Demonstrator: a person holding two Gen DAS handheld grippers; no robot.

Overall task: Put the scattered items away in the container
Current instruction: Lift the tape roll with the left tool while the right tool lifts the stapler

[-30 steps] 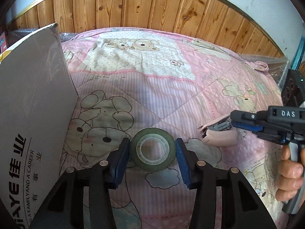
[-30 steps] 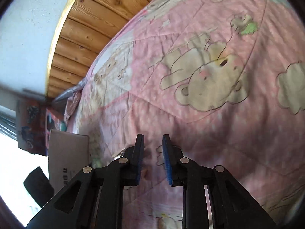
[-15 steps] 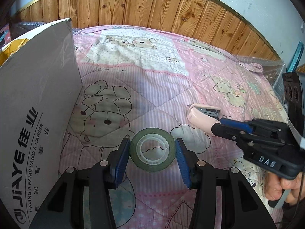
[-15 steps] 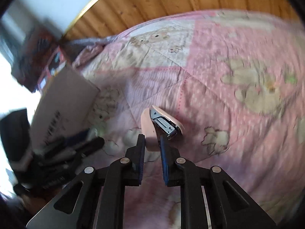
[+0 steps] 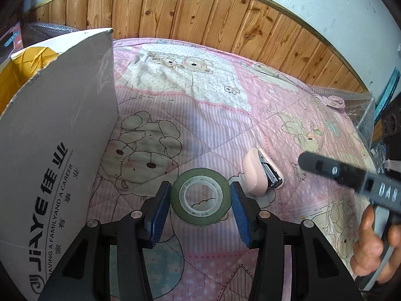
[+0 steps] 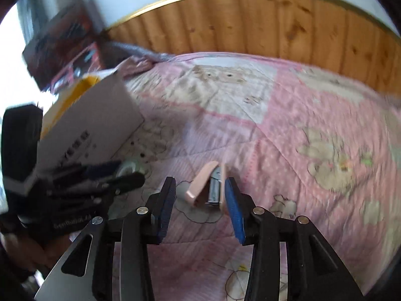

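Note:
My left gripper (image 5: 200,186) is shut on a green tape roll (image 5: 180,208) and holds it just above the pink bear quilt (image 5: 213,115). A pink stapler (image 5: 255,173) lies partly open on the quilt, just right of the tape. In the right wrist view the stapler (image 6: 203,183) sits between the spread fingers of my open right gripper (image 6: 199,184), close to the right finger. The right gripper (image 5: 308,161) enters the left wrist view from the right. The container, a grey cardboard box (image 5: 50,130) with a yellow inside, stands upright at the left. The box (image 6: 92,118) stands behind the left gripper (image 6: 130,171).
A wooden headboard (image 5: 200,12) runs along the far side of the bed. Bubble wrap (image 5: 361,100) covers the bed's right corner. Coloured cartons (image 6: 62,47) are stacked behind the box. A hand (image 5: 371,245) grips the right tool's handle.
The right gripper carried the stapler leftwards, set it on the quilt beside the tape and opened. The left gripper rose with the tape, so the box's open top now shows.

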